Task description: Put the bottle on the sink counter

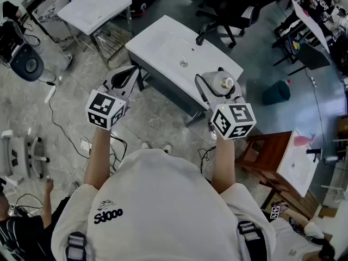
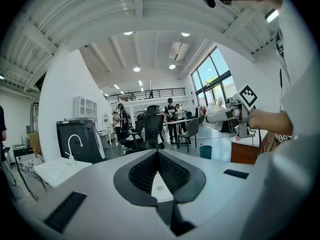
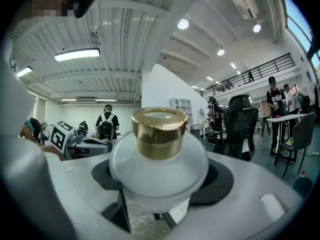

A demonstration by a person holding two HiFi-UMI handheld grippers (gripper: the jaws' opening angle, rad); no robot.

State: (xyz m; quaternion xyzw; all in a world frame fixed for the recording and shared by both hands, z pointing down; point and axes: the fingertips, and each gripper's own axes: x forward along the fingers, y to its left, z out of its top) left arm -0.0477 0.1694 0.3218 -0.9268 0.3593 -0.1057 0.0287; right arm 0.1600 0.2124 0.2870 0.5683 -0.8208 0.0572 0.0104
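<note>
A round white bottle point(image 1: 223, 82) with a gold cap point(image 3: 159, 131) sits between the jaws of my right gripper point(image 1: 219, 87), which is shut on its wide body. The bottle point(image 3: 158, 170) points up and away in the right gripper view. It hangs over the near right corner of the white sink counter point(image 1: 163, 39), which has a black faucet point(image 1: 200, 37) and a drain point(image 1: 184, 63). My left gripper point(image 1: 130, 75) hovers at the counter's near left edge, and its fingertips point(image 2: 158, 153) meet with nothing between them.
A white table point(image 1: 95, 7) stands behind the counter on the left. Black office chairs point(image 1: 228, 10) crowd the back. A teal bin point(image 1: 276, 92) and a brown wooden cabinet point(image 1: 267, 152) are on the right. Cables and a white chair point(image 1: 24, 154) lie on the floor at left.
</note>
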